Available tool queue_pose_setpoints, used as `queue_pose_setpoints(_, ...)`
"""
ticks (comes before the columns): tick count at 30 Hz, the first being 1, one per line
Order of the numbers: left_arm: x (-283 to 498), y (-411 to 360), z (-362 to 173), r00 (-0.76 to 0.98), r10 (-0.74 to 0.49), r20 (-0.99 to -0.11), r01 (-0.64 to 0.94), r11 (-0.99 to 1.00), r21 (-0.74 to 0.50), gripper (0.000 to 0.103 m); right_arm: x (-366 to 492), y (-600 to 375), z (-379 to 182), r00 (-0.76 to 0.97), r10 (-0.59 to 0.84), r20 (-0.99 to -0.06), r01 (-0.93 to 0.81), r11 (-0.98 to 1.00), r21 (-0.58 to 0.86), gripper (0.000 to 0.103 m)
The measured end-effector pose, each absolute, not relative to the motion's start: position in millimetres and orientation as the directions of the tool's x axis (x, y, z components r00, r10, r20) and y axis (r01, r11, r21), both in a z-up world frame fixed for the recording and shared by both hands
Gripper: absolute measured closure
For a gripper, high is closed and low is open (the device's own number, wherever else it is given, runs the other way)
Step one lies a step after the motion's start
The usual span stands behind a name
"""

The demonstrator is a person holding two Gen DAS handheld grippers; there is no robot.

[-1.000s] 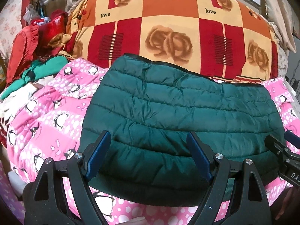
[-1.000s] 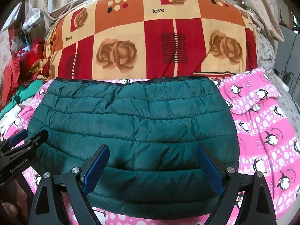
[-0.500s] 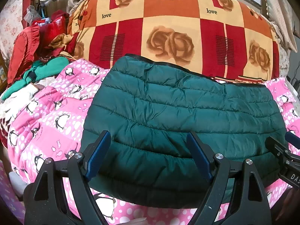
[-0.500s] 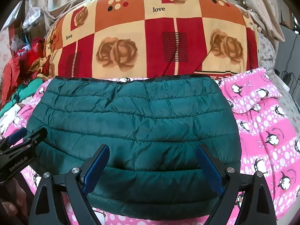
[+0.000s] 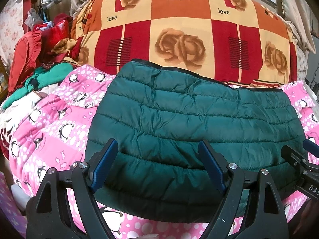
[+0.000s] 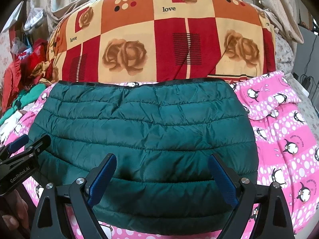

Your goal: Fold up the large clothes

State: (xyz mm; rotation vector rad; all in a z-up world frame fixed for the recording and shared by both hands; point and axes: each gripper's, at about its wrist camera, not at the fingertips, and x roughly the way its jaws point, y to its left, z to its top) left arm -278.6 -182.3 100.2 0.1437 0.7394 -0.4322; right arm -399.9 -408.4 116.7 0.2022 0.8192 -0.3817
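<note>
- My left gripper (image 5: 157,161) hangs with its blue pads spread wide and nothing between them, above the near edge of the green quilted jacket (image 5: 191,123).
- My right gripper (image 6: 162,176) is released just the same, jaws apart, nothing pinched, over the jacket's near right part.
- In the right wrist view the left gripper's side reads "GenRobot.AI"; in the left wrist view the right gripper's body at the far right shows "DAS", the rest cut off.
- The jacket lies folded into a wide flat bundle in the middle of the bed, stitched in rows across, a dark trim along its far edge, glossy and wrinkled.
- Under it is a pink penguin blanket (image 6: 283,131) with white dots; tiny print arcs over some penguins, too small to read.
- Behind, touching the jacket's far edge, rises a bulky red, orange and cream quilt (image 6: 159,39) printed with brown roses and the word "love" in several squares.
- Far left there's a heap of red and green clothes (image 5: 37,59).
- Beige curtains (image 6: 279,6) hang far right, with cables on the right wall.
</note>
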Motion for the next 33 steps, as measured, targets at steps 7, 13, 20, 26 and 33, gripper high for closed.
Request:
queue_pose_setpoints(7, -277, -186, 99, 0.654, -0.330, -0.680, 0.438, 0.899, -0.016, 0.020, -399, -410, 117, 0.619, -0.250, -0.745, 0.408, 0.912, 0.034, 0.011)
queue_pose_setpoints(13, -274, -192, 101, 0.658, -0.333, -0.676, 0.446, 0.895, -0.008, 0.020, -392, -413, 120, 0.626, -0.254, -0.738, 0.412, 0.910, 0.036, 0.011)
queue_pose_setpoints(20, -270, -199, 100, 0.651, -0.337, -0.680, 0.453, 0.891, -0.008, 0.020, -387, -417, 119, 0.623, -0.254, -0.740, 0.417, 0.908, 0.039, 0.011)
queue_pose_setpoints(26, -267, -203, 99, 0.647, -0.338, -0.683, 0.457, 0.889, -0.007, 0.020, -384, -420, 116, 0.621, -0.249, -0.743, 0.418, 0.908, 0.044, 0.011)
queue_pose_setpoints(33, -266, -205, 99, 0.646, -0.337, -0.685, 0.458, 0.889, -0.005, 0.020, -382, -424, 115, 0.620, -0.246, -0.745, 0.420, 0.906, 0.050, 0.011)
